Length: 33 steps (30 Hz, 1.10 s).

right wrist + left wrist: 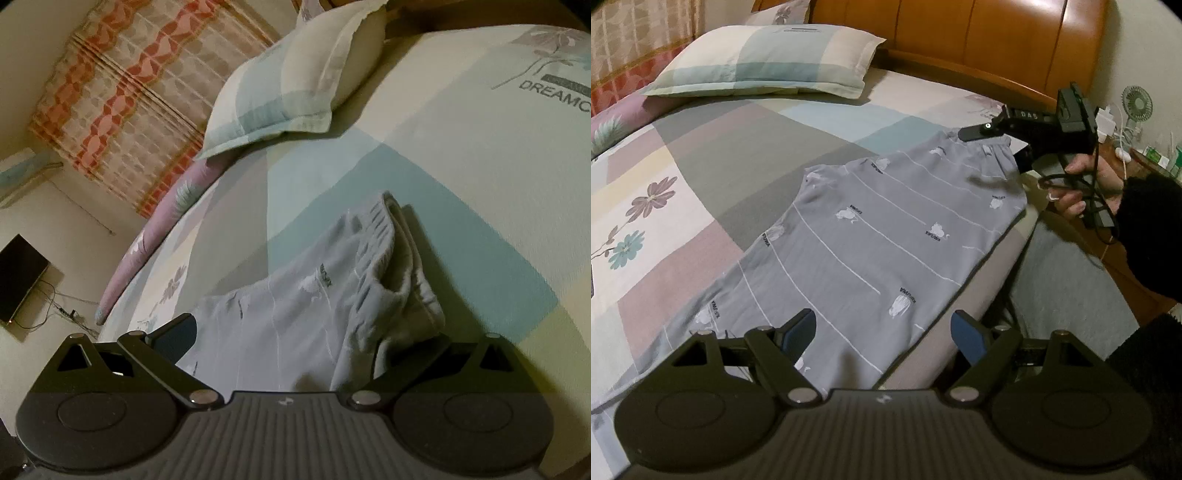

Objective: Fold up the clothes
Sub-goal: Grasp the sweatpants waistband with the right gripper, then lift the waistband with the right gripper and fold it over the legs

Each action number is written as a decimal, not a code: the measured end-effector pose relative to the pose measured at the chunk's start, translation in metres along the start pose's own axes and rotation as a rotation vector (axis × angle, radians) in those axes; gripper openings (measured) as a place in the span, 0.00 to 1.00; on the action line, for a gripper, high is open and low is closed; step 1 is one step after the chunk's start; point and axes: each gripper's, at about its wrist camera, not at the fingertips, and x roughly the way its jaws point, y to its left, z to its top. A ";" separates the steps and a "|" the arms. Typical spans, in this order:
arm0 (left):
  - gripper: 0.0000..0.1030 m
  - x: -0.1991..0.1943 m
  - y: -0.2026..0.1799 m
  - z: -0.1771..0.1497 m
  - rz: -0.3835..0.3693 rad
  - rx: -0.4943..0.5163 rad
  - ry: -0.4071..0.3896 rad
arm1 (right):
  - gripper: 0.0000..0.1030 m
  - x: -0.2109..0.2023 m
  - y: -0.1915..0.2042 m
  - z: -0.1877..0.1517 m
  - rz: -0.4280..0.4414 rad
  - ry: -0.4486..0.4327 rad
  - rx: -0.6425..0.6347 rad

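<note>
**A:** What's lying on the bed?

**B:** A pair of grey cotton pyjama trousers with thin white lines and small white cat prints [871, 236], spread flat along the near edge of the bed with the pastel patchwork sheet [738, 147]. The gathered waistband is at the far end, towards the orange-brown wooden headboard [979, 40].

**A:** And the left hand-held gripper?

**B:** The left hand-held gripper [886, 332] hovers over the near part of the trousers. Its blue-padded fingers [803, 330] stand wide apart with nothing pinched between them; the cloth lies below.

**A:** The right one?

**B:** The right hand-held gripper [317, 339] is at the waistband end, held by a hand [1082, 184] in a black sleeve [1148, 236]. From its own camera the two fingers stand well apart, with the bunched waistband and a fold of trouser cloth between them. The right-side finger is hidden behind the fabric, so I cannot tell whether the pads press on the cloth or merely straddle it.

**A:** Anything else nearby?

**B:** A pale checked pillow in cream and teal [764, 62] lies at the head of the bed, well apart from the trousers. A patterned orange and cream curtain [122, 99] hangs beyond the bed, and a small white desk fan [1137, 103] stands beside the headboard.
</note>
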 end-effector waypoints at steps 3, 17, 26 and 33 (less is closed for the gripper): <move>0.78 0.001 0.000 0.000 0.000 0.005 0.001 | 1.00 0.005 -0.001 0.003 -0.013 -0.025 -0.006; 0.78 -0.001 0.000 -0.006 0.000 -0.002 -0.008 | 0.43 0.001 -0.009 -0.005 -0.151 -0.095 -0.026; 0.78 -0.005 -0.002 -0.011 0.005 0.010 -0.015 | 0.07 -0.004 -0.028 -0.005 -0.193 -0.098 0.082; 0.78 -0.011 0.002 -0.021 0.027 0.005 -0.011 | 0.09 -0.001 -0.012 -0.002 -0.256 -0.078 0.053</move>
